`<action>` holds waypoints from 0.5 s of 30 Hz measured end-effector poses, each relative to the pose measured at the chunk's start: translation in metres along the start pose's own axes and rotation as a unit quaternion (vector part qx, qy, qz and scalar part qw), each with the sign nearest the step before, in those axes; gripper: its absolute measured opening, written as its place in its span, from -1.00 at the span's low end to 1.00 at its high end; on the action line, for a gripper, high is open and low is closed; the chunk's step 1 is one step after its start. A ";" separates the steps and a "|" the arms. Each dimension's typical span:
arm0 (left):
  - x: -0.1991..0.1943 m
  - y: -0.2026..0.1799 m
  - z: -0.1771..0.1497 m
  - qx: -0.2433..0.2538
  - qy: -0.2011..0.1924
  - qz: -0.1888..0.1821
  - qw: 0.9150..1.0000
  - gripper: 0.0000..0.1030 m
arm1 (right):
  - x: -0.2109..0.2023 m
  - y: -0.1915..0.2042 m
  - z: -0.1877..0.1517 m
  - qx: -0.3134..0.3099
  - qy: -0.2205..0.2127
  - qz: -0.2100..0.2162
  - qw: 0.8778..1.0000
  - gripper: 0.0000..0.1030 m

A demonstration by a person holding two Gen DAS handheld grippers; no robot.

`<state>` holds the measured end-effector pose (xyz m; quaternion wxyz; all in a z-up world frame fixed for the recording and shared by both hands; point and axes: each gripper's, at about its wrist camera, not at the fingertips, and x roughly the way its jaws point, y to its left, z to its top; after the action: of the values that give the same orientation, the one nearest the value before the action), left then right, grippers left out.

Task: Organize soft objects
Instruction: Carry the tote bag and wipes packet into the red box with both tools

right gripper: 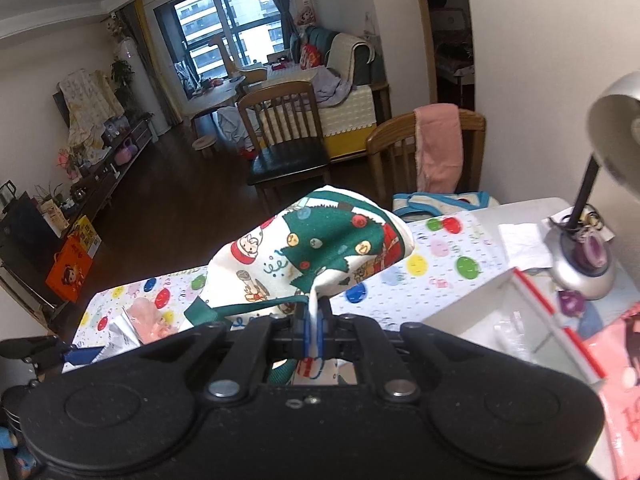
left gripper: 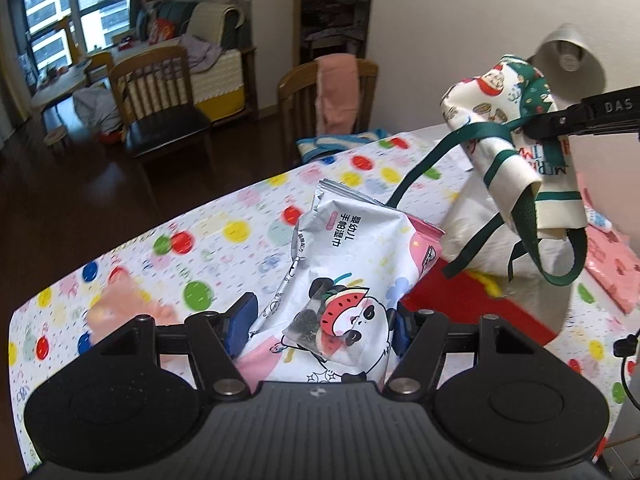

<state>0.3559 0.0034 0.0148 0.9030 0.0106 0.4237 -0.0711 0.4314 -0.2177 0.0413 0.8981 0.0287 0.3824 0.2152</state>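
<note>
Left tool (left gripper: 324, 322): you hold the wet-wipes pack (left gripper: 348, 264) pinched between its pads, above the surface (left gripper: 240, 216).
Right tool (right gripper: 316, 334): pressed together on the Christmas-print fabric bag (right gripper: 316, 248), lifted clear.
Progress: both in hand, neither placed.
Unclear: destination unseen; pink soft item (right gripper: 150, 320) blurred.

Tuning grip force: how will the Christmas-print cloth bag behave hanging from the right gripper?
Likely floppy: the cloth bag folds and droops from the right gripper, which pinches only an edge. Probably light, since thin fabric holds it. Its green straps dangle loose and may snag.
</note>
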 end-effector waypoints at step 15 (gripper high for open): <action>0.024 -0.125 0.037 0.048 0.002 -0.053 0.997 0.26 | -0.046 -0.097 -0.007 0.013 0.001 -0.033 0.999 -0.95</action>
<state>0.3820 -0.1260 0.0249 0.8957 0.0314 0.4213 -0.1389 0.4332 -0.3248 0.0461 0.9037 0.0277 0.3871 0.1808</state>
